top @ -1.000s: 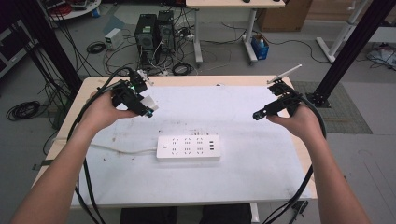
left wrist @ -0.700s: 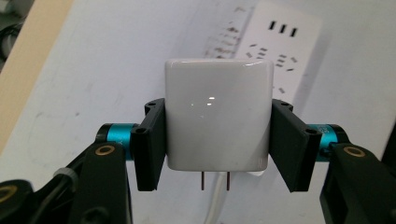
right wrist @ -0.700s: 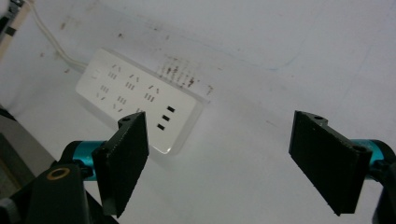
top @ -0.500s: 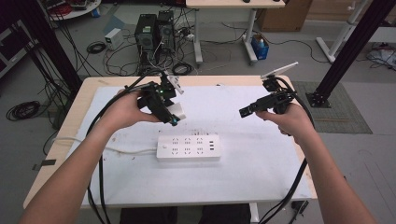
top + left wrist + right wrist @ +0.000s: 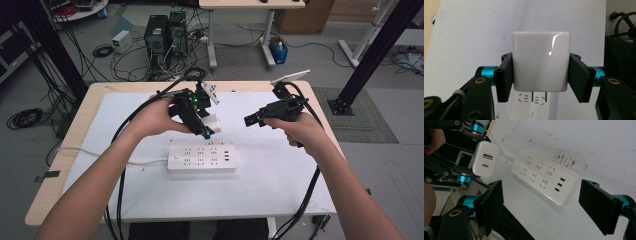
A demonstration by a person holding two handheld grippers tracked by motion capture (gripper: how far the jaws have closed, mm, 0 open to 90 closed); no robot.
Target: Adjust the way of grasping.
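Note:
A white USB charger [image 5: 213, 121] with two metal prongs is clamped in my left gripper [image 5: 207, 128], held in the air above the table's middle. In the left gripper view the black pads press both sides of the charger [image 5: 540, 61], its prongs pointing down over the white power strip [image 5: 534, 100]. The power strip [image 5: 202, 158] lies flat on the white sheet, just in front of the charger. My right gripper [image 5: 252, 120] hovers to the right of the charger, open, nothing between its pads [image 5: 491, 205]. From there I see the charger's ports [image 5: 485, 161] and the strip [image 5: 546, 178].
The strip's white cord [image 5: 100, 152] runs off to the left over the table edge [image 5: 47, 197]. Black gripper cables hang down at both sides near the front. Beyond the far edge stand computer towers [image 5: 165, 32] and loose cables on the floor.
My left hand has carried the charger rightward from the table's left side to above the strip. My right hand has drifted a little left toward the centre.

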